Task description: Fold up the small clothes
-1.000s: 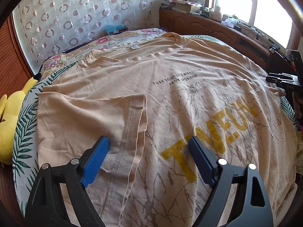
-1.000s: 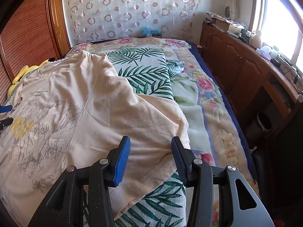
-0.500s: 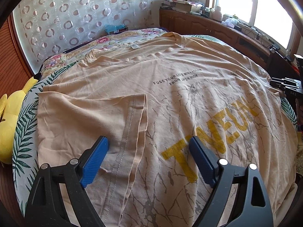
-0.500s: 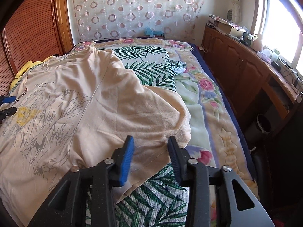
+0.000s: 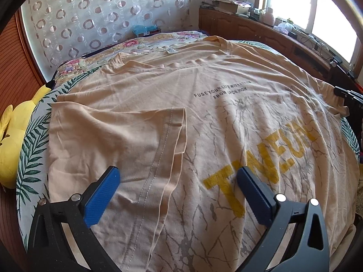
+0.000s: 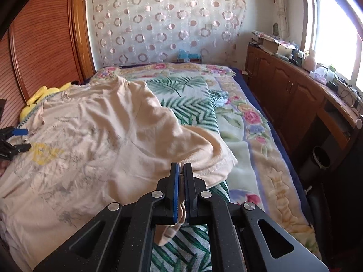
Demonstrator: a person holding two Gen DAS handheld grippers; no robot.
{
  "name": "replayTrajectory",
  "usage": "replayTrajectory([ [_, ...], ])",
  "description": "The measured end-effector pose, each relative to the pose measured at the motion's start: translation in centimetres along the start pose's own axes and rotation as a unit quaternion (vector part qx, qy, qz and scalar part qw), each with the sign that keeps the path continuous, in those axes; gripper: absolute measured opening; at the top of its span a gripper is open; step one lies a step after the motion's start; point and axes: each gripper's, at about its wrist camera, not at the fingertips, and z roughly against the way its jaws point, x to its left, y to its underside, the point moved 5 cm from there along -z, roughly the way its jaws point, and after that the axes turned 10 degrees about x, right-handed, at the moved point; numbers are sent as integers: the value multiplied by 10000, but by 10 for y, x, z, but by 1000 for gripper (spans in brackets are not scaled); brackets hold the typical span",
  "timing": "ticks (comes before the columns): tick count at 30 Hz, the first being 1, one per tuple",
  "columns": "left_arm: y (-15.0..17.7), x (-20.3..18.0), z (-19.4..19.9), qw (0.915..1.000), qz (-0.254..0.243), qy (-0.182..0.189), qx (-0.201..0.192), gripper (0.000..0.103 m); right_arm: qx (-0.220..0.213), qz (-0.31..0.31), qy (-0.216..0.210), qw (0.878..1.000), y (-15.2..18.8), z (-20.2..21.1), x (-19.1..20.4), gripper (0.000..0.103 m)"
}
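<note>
Bed (image 6: 254, 136): floral blanket plus palm-leaf cover, carries everything you work on.
T-shirt (image 5: 226, 117): beige, yellow lettering and grey crack print, spread flat across the bed; one sleeve (image 5: 127, 140) folded in over the body on your left side.
Plush toy (image 5: 13, 140): yellow, at the bed's left edge, beside the shirt.
Left gripper (image 5: 178, 180): your jaws have just opened to full spread, released, nothing pinched; they hover over the folded sleeve's hem.
Right gripper (image 6: 181, 170): your jaws have just closed, clenched on the T-shirt's edge near the other sleeve, fabric bunched between the blue pads.
</note>
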Motion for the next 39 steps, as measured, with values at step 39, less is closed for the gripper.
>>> replayTrajectory([
  [39,23,-30,88,9867,527,359,-1496,103,-103,278,-798,9964,12,24,60,44],
])
